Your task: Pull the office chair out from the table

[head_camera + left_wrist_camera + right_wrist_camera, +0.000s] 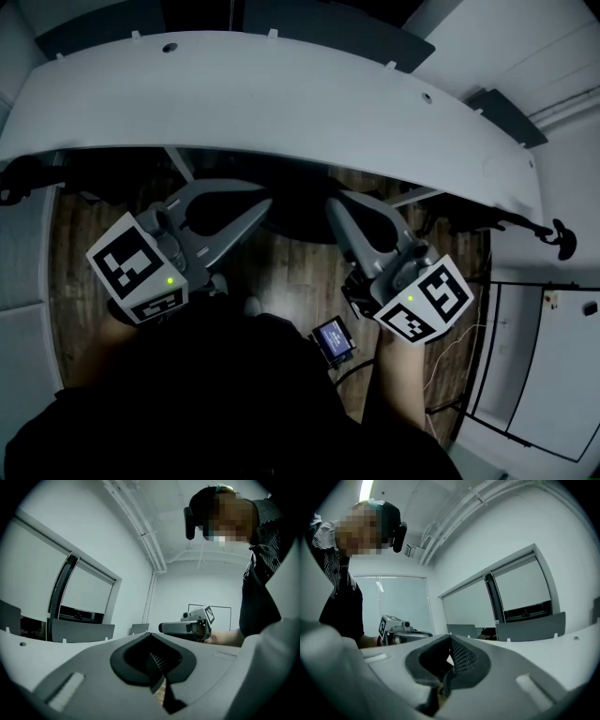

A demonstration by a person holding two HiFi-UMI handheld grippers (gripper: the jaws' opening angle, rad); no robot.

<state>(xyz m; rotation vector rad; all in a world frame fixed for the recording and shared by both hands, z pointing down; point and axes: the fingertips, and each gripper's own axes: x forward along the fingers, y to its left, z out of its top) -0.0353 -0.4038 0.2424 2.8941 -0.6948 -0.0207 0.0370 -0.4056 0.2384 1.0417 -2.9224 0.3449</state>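
A white curved table (281, 103) spans the upper part of the head view, with the brown wood-plank floor (281, 272) below it at mid-frame. A dark rounded chair part (300, 220) sits under the table's near edge at centre. The grey left gripper (265, 200) reaches in from lower left and the grey right gripper (335, 206) from lower right, their tips either side of that part. A small screened device (335, 339) lies lower centre, nearer the right gripper.

We can read no words, numbers or brand names anywhere. The cubes on the left gripper (264, 199) and the right gripper (334, 202) bear only black-and-white square patterns, no letters. A small lit screen (334, 339), at five o'clock in the head view, is too blurred to read.
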